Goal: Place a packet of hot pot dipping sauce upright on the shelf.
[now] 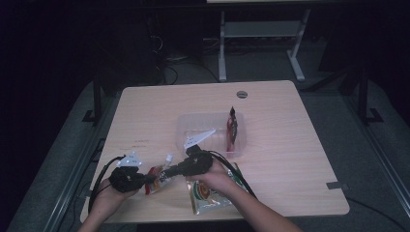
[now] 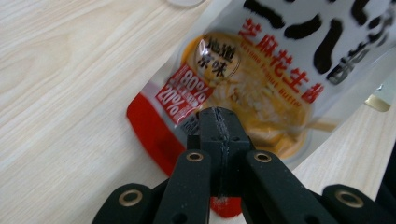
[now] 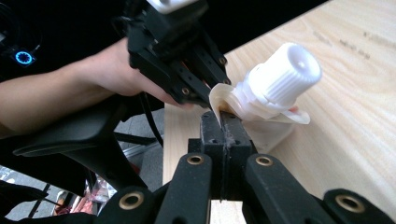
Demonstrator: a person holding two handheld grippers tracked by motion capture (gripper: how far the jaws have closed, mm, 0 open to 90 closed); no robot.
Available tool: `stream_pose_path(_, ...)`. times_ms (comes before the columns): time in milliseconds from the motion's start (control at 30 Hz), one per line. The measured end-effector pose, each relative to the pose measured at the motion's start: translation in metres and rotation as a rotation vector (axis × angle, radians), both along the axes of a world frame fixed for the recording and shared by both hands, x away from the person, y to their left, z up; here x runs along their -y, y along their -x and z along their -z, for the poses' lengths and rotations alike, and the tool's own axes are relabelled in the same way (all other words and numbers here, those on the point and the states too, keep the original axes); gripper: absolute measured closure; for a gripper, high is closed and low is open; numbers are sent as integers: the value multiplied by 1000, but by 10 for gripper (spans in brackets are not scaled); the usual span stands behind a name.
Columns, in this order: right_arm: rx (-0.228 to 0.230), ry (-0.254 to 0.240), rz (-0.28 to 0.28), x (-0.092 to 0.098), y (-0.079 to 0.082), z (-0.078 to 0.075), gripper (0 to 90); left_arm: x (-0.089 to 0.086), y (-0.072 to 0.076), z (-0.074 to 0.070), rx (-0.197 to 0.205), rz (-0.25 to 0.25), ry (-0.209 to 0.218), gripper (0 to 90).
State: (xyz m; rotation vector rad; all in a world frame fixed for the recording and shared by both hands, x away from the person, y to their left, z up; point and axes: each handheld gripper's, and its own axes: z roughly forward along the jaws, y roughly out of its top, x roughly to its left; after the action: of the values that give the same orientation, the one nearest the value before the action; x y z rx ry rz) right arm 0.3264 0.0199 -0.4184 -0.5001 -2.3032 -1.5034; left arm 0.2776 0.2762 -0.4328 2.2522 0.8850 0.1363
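A small spouted pouch (image 1: 155, 176) with red and orange print is held just above the table's front left, between both grippers. My left gripper (image 1: 146, 182) is shut on its bottom edge; in the left gripper view the jaws (image 2: 218, 119) pinch the printed pouch (image 2: 261, 79). My right gripper (image 1: 167, 172) comes in from the right. Its jaws (image 3: 223, 119) are shut on the pouch's top rim, right beside the white ribbed cap (image 3: 285, 74). That cap (image 1: 169, 158) points up and away. The left gripper (image 3: 204, 99) and its hand face the right gripper across the pouch.
A clear plastic container (image 1: 193, 126) sits mid-table with a red packet (image 1: 232, 128) standing on end in its right side. A second printed pouch (image 1: 208, 195) lies flat under the right forearm near the front edge. A round grey grommet (image 1: 242, 94) marks the far side.
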Motion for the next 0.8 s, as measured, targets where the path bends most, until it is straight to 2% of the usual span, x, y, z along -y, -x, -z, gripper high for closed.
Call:
stream_pose_path(133,9,-19,-2,3,2,-5,900,6,0,0,-8,17,16,896)
stream_pose_path(200,5,-17,-5,4,3,-8,900,7,0,0,-10,23,10,880)
stream_pose_path(233,16,-20,-8,5,3,-9,900,6,0,0,-15,21,23,871)
stream_pose_path(267,17,-21,-6,6,4,-10,900,6,0,0,-11,25,5,871)
stream_pose_path(300,20,-33,-8,7,4,-11,900,6,0,2,-6,29,-31,871)
stream_pose_path(333,20,-50,-2,8,4,-13,900,6,0,2,-6,29,-31,871)
stream_pose_path(367,21,-62,2,11,3,-16,900,5,1,5,-32,25,-23,871)
stream_pose_path(600,42,-85,29,30,-3,-30,900,2,1,3,-12,20,-8,819)
stream_pose_path(800,85,-62,22,40,-2,-42,900,-1,3,2,2,22,-35,725)
